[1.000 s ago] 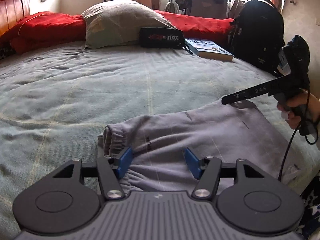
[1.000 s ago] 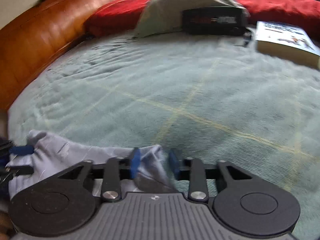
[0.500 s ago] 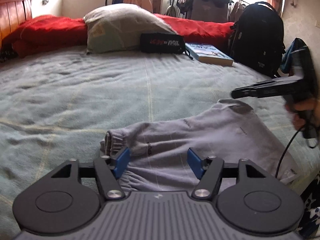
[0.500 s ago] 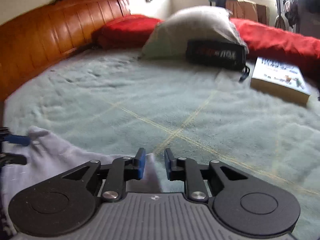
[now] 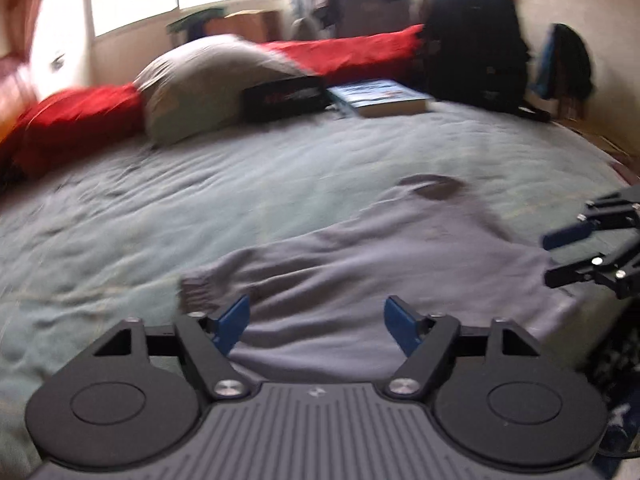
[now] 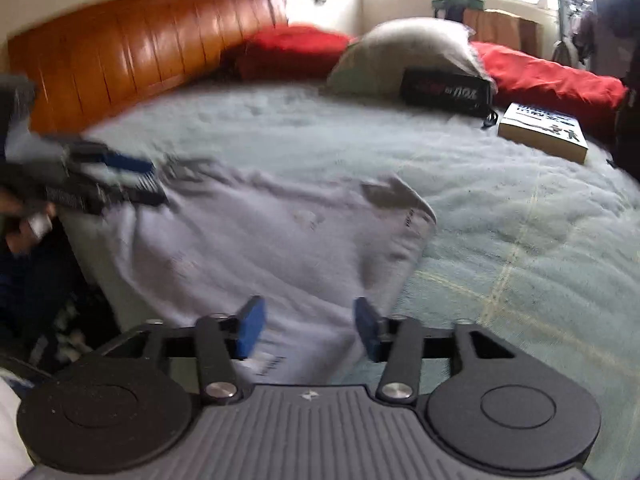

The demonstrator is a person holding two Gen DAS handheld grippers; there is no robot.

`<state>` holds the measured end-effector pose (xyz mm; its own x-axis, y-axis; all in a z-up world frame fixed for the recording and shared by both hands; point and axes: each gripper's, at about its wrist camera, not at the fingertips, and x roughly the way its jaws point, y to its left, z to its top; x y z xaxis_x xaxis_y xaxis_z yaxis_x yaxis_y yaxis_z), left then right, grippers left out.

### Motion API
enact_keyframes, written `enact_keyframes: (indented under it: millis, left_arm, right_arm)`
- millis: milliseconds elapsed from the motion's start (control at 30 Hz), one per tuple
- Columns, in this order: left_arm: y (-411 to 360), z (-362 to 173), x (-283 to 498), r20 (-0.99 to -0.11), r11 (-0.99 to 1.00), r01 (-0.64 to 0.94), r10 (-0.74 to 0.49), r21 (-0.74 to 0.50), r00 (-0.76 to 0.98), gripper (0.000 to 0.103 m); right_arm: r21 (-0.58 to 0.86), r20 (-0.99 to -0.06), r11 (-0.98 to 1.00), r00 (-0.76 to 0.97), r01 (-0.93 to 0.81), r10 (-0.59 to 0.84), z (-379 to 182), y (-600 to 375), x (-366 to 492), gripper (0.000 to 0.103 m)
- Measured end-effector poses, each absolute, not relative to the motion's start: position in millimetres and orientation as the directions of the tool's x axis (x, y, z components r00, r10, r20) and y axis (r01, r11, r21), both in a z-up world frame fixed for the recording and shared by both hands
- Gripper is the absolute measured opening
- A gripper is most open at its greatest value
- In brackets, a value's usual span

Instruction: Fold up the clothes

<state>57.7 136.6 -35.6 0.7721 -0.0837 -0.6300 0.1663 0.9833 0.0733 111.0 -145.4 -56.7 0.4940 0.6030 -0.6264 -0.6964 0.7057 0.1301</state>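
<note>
1. Two views are covered, left wrist first. We see the left gripper [image 5: 316, 320] low in the frame, its blue pads [image 5: 232, 322] spread wide with nothing between them.
2. We see a grey sweatshirt [image 5: 380, 256] spread on the pale green bedspread [image 5: 200, 192], near the edge of the bed. Its ribbed cuff [image 5: 196, 290] lies just beyond the left pad, and its dark neck opening [image 5: 434, 188] faces the far side.
3. We see the right gripper [image 5: 560, 258] at the right edge, by the sweatshirt's right side, its jaws apart and empty.
4. Beyond, we note a grey pillow [image 5: 208, 84], a red blanket [image 5: 76, 120], a black pouch [image 5: 284, 98], a book [image 5: 380, 98] and a black backpack [image 5: 472, 48]. Motion blur softens this view.
5. Right wrist view: we see the right gripper [image 6: 308, 330] with its blue pads [image 6: 250, 330] spread, over the near edge of the sweatshirt [image 6: 260, 240] and gripping nothing.
6. We see the sweatshirt lying flat, its near end reaching the bed edge. The bedspread [image 6: 500, 220] lies bare to its right.
7. We see the left gripper [image 6: 148, 180], blurred, at the sweatshirt's far left corner. A hand [image 6: 22, 224] holds its handle. From this view we cannot tell contact.
8. We note a wooden headboard [image 6: 120, 56] behind, with the pillow [image 6: 408, 56], pouch [image 6: 446, 90] and book [image 6: 542, 132] on the far side.
</note>
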Motion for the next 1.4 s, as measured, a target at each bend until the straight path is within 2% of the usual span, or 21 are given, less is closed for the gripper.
enact_keyframes:
  millis: [200, 333, 533, 567, 667, 833, 1133, 1400]
  left_arm:
    - [134, -58, 61, -0.715, 0.994, 0.101, -0.037, 0.047, 0.698, 0.079]
    - [139, -49, 41, -0.69, 0.995, 0.099, -0.051, 0.03, 0.722, 0.079]
    - [146, -55, 41, -0.732, 0.998, 0.066, -0.054, -0.013, 0.679, 0.08]
    - [147, -53, 41, -0.727, 0.998, 0.063, -0.059, -0.021, 0.684, 0.08]
    - [147, -39, 43, -0.691, 0.997, 0.069, -0.08, -0.043, 0.718, 0.08]
    - [145, -50, 61, -0.741, 1.0, 0.029, -0.018, 0.002, 0.671, 0.079]
    - [107, -33, 76, -0.692, 0.991, 0.123, -0.053, 0.052, 0.72, 0.08]
    - [87, -63, 110, -0.724, 0.987, 0.111, 0.006, 0.113, 0.689, 0.082]
  right_arm:
    - [0.141, -0.629, 0.742, 0.519, -0.656, 0.579, -78, -139, 101, 0.062]
    - [0.115, -0.624, 0.739, 0.531, -0.664, 0.574, -75, -142, 91, 0.064]
    - [0.155, -0.611, 0.745, 0.53, -0.649, 0.588, -76, -149, 90, 0.068]
    - [0.156, -0.611, 0.747, 0.531, -0.646, 0.587, -76, -150, 90, 0.071]
    - [0.163, -0.614, 0.754, 0.533, -0.637, 0.582, -77, -153, 89, 0.072]
    - [0.179, -0.614, 0.758, 0.53, -0.627, 0.584, -77, -156, 91, 0.072]
    - [0.164, -0.628, 0.759, 0.526, -0.63, 0.573, -78, -151, 90, 0.075]
    - [0.161, -0.624, 0.758, 0.53, -0.632, 0.574, -76, -154, 87, 0.076]
